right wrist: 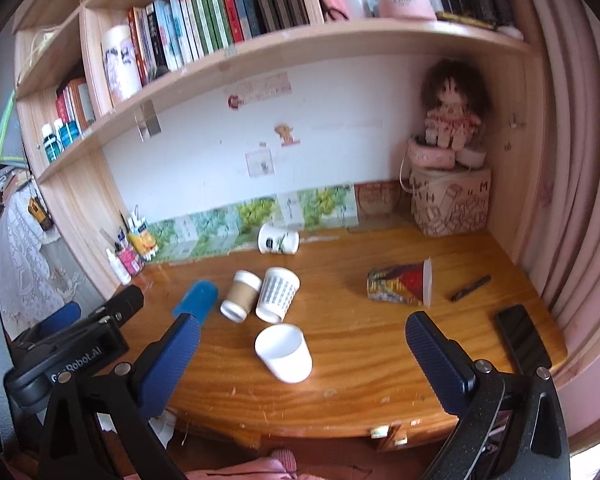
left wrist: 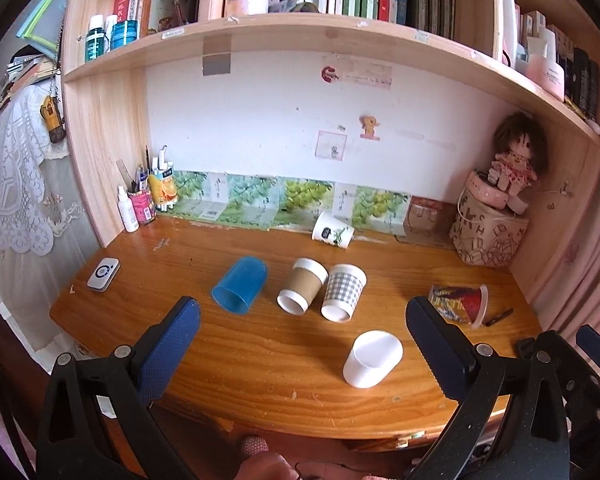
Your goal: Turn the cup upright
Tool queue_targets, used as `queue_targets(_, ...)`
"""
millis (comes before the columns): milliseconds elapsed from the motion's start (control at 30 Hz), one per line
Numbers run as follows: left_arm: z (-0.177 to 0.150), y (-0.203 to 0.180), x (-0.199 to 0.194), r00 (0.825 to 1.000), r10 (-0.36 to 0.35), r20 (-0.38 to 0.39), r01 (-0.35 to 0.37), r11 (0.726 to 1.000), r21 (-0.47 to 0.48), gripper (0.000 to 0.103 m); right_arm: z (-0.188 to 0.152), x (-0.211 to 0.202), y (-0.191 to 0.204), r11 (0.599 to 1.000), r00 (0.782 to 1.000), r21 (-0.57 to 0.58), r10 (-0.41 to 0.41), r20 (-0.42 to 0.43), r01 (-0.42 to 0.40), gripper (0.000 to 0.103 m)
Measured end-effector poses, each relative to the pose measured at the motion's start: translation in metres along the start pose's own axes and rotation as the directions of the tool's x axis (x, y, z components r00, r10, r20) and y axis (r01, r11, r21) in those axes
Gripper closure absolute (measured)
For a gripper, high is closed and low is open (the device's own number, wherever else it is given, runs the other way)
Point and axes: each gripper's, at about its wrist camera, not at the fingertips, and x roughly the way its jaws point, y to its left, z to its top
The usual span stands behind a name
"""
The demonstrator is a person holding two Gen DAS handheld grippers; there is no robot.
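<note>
On the wooden desk, from the left: a translucent blue plastic cup lies on its side, then a brown-sleeved paper cup and a grey-checked paper cup, both on their sides and touching. Nearer the front edge a plain white cup seems to rest mouth down, though the right wrist view is blurred. A leaf-printed white cup lies by the back wall, a colourful patterned cup on its side at the right. The left gripper and the right gripper both hover over the desk's front edge, fingers spread wide, holding nothing.
</note>
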Motion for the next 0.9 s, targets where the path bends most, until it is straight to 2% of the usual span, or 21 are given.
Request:
queue_targets(533,0.009,-0.016,0.017,0.998,0.027,0.056,-0.027,1.0,-0.011,0.0,0.017,0.031,-0.002,0.996,0.999,-0.083,0.041,0.008,-0.04,0.0)
queue_targets(900,0.013,-0.029,0.019,0.995,0.043,0.087,-0.045,0.999,0.018,0.0,0.021,0.037,-0.011,0.995,0.998,-0.077,0.065,0.026,-0.063,0.0)
